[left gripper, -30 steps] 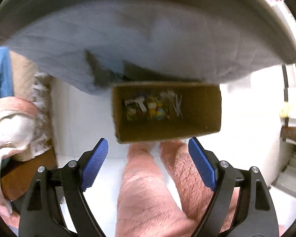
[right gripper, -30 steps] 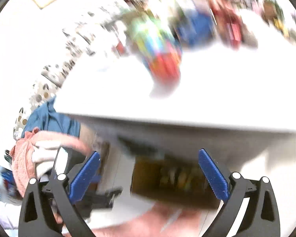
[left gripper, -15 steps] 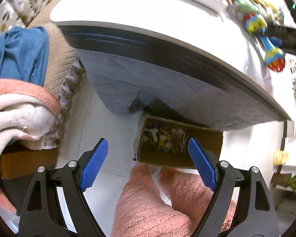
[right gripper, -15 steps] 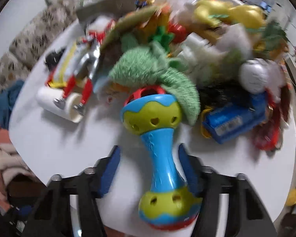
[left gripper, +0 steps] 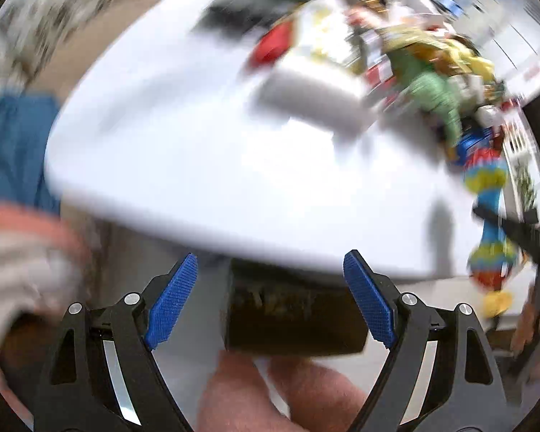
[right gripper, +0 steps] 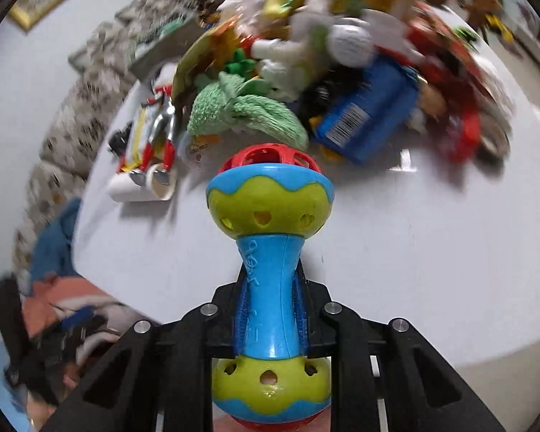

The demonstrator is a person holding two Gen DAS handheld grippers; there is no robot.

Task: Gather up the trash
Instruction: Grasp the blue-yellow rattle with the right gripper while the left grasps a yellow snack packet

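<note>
**Rattle clamped, box below the table edge**

Through my left camera I see a brown cardboard box point(left gripper: 293, 318) under the rim of the white table point(left gripper: 212, 165), with small scraps inside, too blurred to name. It sits between my left gripper point(left gripper: 270, 300) fingers, which are spread wide and apart from it. My right gripper point(right gripper: 270, 315) is clamped on the blue waist of a toy rattle point(right gripper: 270, 252), over the table, just before the toy pile point(right gripper: 324, 61).
</note>
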